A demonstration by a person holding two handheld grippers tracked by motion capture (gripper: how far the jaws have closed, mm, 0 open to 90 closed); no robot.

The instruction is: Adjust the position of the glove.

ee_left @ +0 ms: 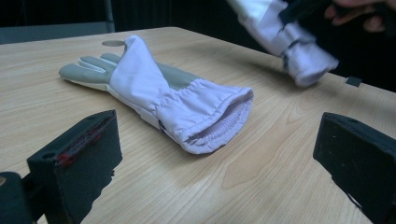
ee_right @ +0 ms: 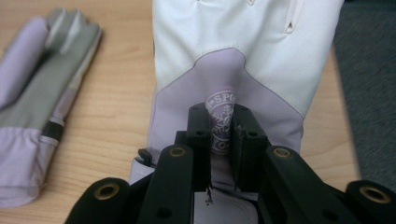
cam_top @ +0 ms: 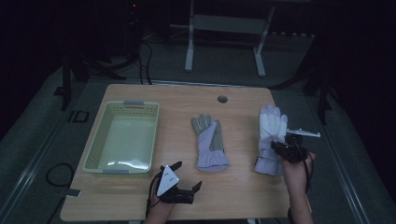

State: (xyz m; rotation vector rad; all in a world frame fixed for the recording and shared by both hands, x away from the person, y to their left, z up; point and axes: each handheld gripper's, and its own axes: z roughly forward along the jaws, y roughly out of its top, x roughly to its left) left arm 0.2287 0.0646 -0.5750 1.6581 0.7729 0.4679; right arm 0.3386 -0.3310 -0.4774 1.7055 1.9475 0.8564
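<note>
High view, from left to right: a pale green basket [cam_top: 122,138] sits on the wooden table [cam_top: 233,186], then a lilac and grey glove [cam_top: 209,142] lies flat in the middle, and a second, lilac and white glove [cam_top: 271,140] lies near the right edge. The left gripper [cam_top: 186,175] rests at the front edge just right of the basket, its jaws spread wide with nothing between them. The right gripper [cam_top: 275,146] sits on the wrist part of the white glove, but from above the grip itself is too small to read.

The left gripper view adds the middle glove's [ee_left: 159,95] open cuff, facing the camera, with its grey fingers pointing away; the two black jaws stand far apart on either side. At the top right, the white glove's [ee_left: 289,42] cuff end looks raised off the wood under a hand [ee_left: 359,11].

The right gripper view settles the grip: the jaws are nearly closed, pinching a fold of the white glove's [ee_right: 243,51] lilac back at a round printed badge [ee_right: 220,116]. The grey glove [ee_right: 44,93] lies at its left.
</note>
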